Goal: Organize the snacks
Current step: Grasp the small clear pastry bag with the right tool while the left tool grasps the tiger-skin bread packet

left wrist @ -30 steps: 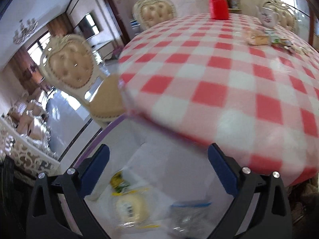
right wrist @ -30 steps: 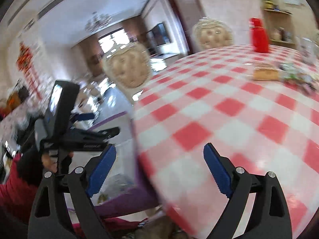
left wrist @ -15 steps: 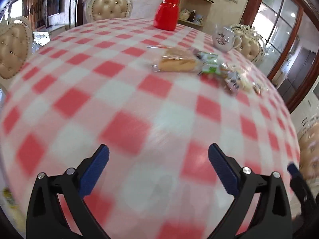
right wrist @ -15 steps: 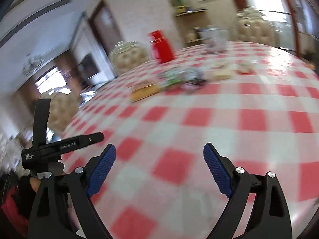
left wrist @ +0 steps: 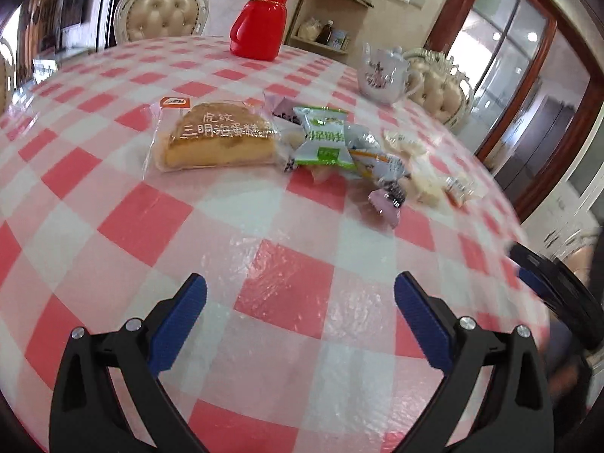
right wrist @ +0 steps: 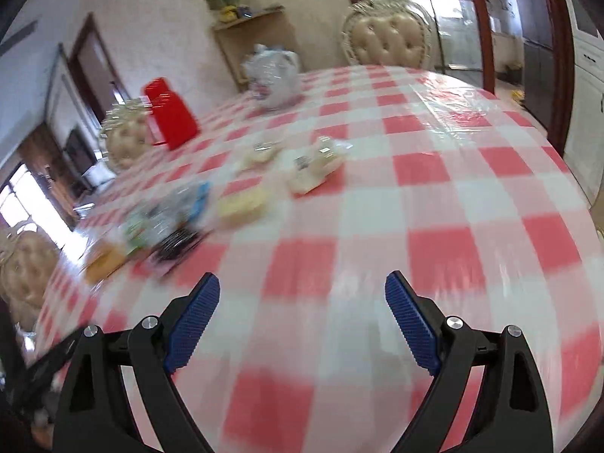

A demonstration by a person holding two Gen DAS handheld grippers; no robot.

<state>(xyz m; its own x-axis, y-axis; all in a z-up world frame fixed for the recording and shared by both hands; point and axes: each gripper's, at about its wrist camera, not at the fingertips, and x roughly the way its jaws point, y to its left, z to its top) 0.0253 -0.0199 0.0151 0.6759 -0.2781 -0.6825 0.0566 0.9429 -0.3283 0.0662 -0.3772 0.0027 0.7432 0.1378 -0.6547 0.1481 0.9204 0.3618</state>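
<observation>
Above the checked desk (left wrist: 151, 222), both grippers, left (left wrist: 300, 294) and right (right wrist: 302, 294), hover with jaws wide and empty, approaching the snack packets (left wrist: 324, 139); next, pick one.

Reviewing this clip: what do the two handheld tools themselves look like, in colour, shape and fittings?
Both look identical. The left tool and right tool each have two black, angular finger arms with triangular cut-outs, joined by silver round-head screws. Each finger carries a blue pad with fine ribbed texture, clearest on the right tool's pad. No cables, labels or sleeves are visible on either.
</observation>
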